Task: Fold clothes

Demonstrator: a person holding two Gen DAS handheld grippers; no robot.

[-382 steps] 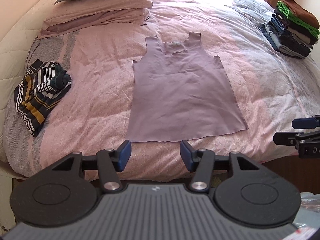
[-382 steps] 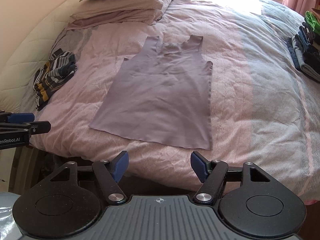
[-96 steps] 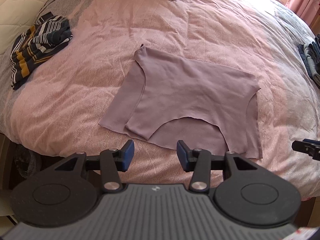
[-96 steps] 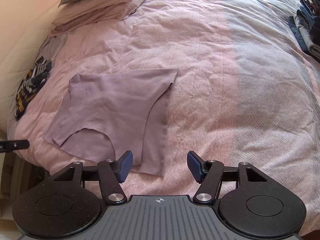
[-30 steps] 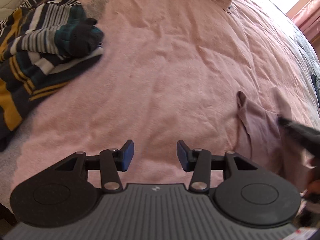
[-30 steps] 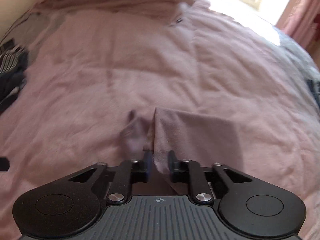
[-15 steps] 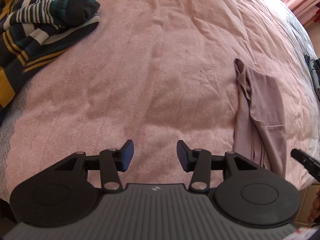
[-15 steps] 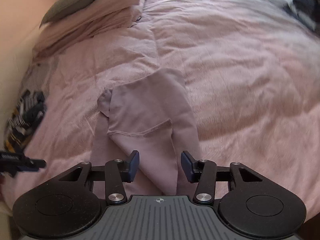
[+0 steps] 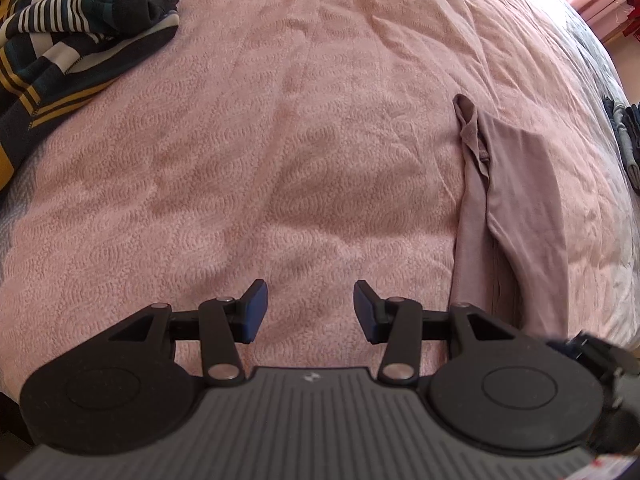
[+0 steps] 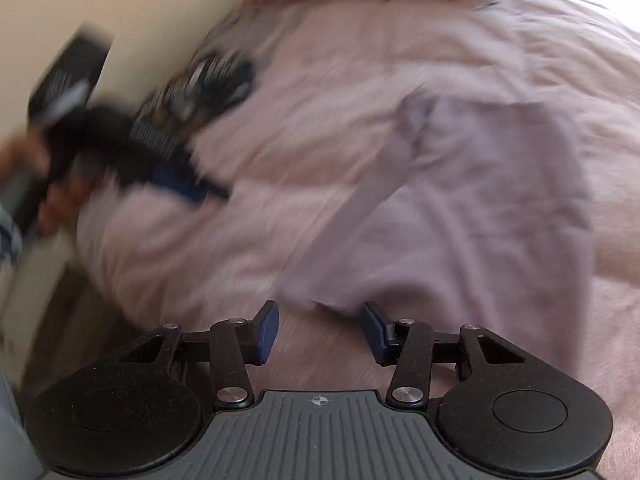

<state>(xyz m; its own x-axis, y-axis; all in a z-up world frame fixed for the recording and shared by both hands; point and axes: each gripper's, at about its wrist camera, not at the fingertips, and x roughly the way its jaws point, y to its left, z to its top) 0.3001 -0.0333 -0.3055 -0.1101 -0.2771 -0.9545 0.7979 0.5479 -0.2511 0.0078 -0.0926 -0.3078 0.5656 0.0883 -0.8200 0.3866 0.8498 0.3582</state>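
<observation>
Left wrist view: our left tool [image 9: 307,307] hangs over bare pink bedspread [image 9: 280,152], blue pads apart with nothing between them; we read it as idle, parked clear of the work. The mauve tank top [image 9: 516,216] lies to its right as a long narrow strip, folded lengthwise, one crumpled strap end at the far tip; it is well apart from the left tool. A striped garment [image 9: 60,40] is heaped at the far left, likely waiting its turn, and a stack of folded clothes [image 9: 624,136] shows at the right edge, probably where finished pieces go. Right wrist view, heavily blurred: our right tool [image 10: 319,330] has its jaws spread, having just been opening, with no cloth pinched; the near edge of the tank top [image 10: 500,208] lies just beyond its tips, which fits a fold laid down and let go. The left tool [image 10: 188,182] shows at left over the bedspread [image 10: 340,60], beside the striped garment [image 10: 208,84]. We judge a crosswise fold is left to do.
</observation>
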